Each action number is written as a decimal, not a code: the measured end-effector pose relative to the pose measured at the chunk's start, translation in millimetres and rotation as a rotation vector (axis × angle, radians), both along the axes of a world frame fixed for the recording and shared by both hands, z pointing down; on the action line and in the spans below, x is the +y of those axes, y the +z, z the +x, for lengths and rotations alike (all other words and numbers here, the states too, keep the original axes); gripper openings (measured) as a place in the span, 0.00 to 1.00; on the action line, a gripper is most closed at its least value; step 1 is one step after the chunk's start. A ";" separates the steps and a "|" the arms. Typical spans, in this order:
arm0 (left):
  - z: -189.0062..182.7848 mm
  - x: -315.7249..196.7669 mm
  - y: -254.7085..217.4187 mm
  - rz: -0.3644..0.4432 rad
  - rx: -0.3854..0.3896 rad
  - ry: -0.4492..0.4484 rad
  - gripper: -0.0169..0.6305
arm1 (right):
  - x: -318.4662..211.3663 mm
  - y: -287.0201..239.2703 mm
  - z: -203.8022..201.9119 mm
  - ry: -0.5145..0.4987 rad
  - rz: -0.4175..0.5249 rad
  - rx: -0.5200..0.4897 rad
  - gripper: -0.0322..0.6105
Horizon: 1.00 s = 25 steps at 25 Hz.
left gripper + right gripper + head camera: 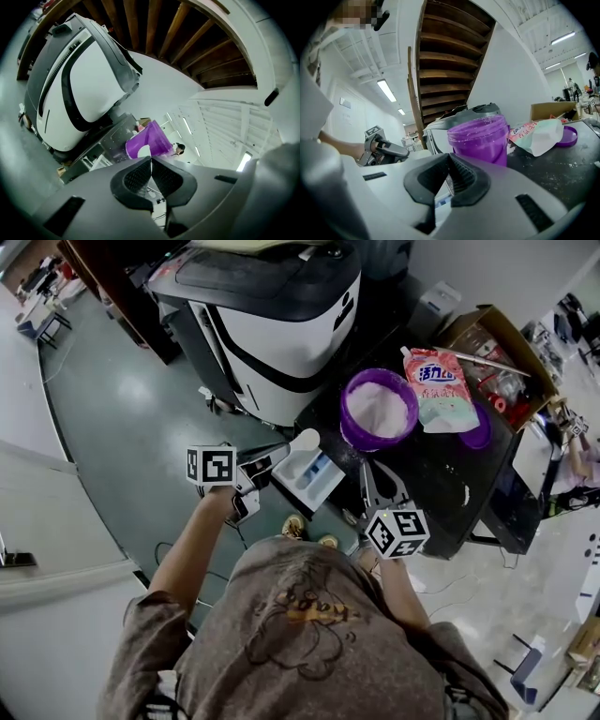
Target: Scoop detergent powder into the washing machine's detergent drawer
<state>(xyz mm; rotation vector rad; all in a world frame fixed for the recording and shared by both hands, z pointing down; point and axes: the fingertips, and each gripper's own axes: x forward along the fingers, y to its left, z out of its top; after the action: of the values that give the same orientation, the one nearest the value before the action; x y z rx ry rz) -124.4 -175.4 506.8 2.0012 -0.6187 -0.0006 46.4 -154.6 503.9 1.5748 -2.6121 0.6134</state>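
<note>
Left gripper (151, 159): jaws closed on the handle of the white scoop (305, 439). The scoop head sits at the far end of the detergent drawer (294, 486), left of the purple powder tub (347, 414). Right gripper (450, 157): jaws together, on the near side of the tub.

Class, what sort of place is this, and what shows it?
Probably a workshop or lab hall, not a home laundry: a washing machine on a painted floor, a wooden staircase, high strip lights.
</note>
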 end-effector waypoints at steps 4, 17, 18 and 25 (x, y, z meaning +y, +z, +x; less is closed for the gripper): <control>-5.2 1.5 25.1 -0.015 -0.068 -0.009 0.06 | 0.8 1.6 0.3 0.001 -0.004 0.003 0.04; -7.8 4.4 85.3 0.009 -0.348 0.007 0.06 | 10.0 11.1 4.1 0.003 -0.022 0.000 0.04; -7.6 4.8 88.2 0.024 -0.388 0.017 0.06 | 10.5 11.7 4.6 0.003 -0.023 0.000 0.04; -1.2 5.3 98.2 0.135 -0.625 0.109 0.06 | 12.2 13.8 7.1 0.010 -0.029 -0.001 0.04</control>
<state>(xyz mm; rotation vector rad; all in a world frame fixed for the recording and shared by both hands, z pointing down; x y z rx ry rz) -125.6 -170.1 604.9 2.1627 -0.9152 0.6860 53.5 -142.4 517.7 1.5805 -2.5861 0.6497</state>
